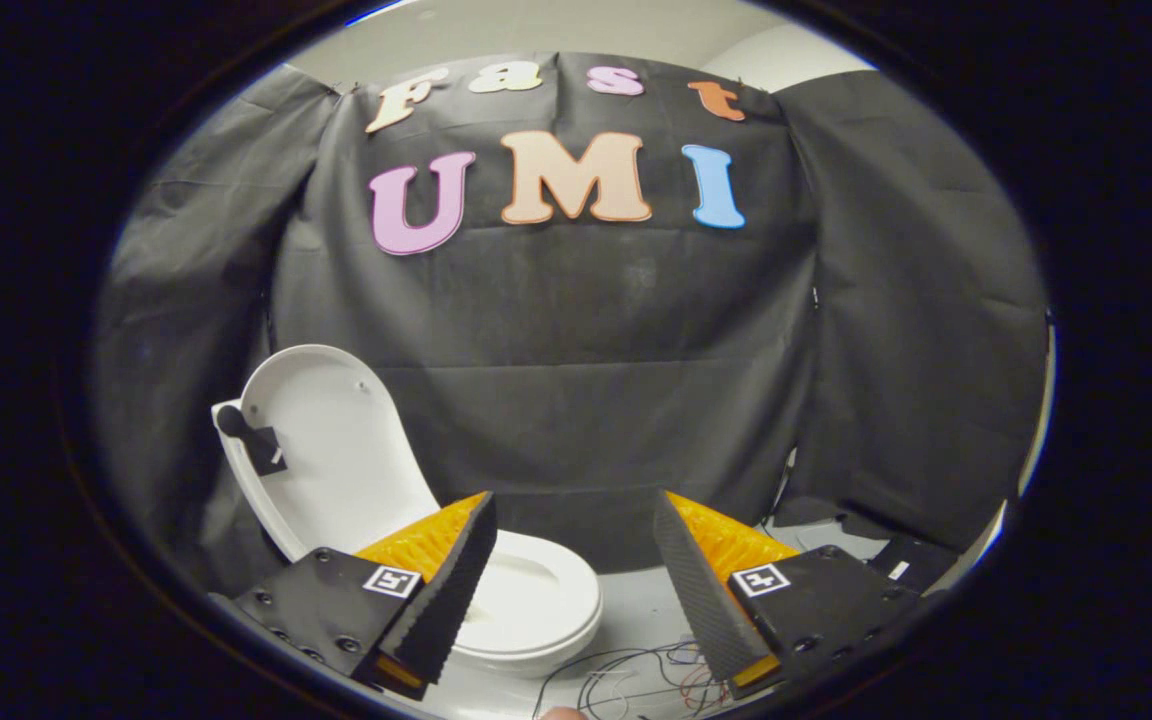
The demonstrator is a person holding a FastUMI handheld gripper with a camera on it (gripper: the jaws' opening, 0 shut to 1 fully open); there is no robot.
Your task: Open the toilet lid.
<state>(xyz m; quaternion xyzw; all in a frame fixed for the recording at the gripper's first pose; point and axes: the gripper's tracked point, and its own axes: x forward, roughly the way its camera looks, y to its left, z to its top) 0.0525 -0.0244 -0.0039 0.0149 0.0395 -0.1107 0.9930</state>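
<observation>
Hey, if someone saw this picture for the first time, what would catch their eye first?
Probably the white toilet lid, standing raised against the black cloth wall, beyond the gripper's one finger. Below it the seat lies flat on the bowl, partly behind that finger. The gripper is open, holding nothing, and loose wires lie on the floor between its fingers.

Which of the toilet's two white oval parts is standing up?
The white plastic toilet lid, raised upright against the black cloth. The white oval seat lies flat, just beyond the open tongs, which hold nothing.
</observation>
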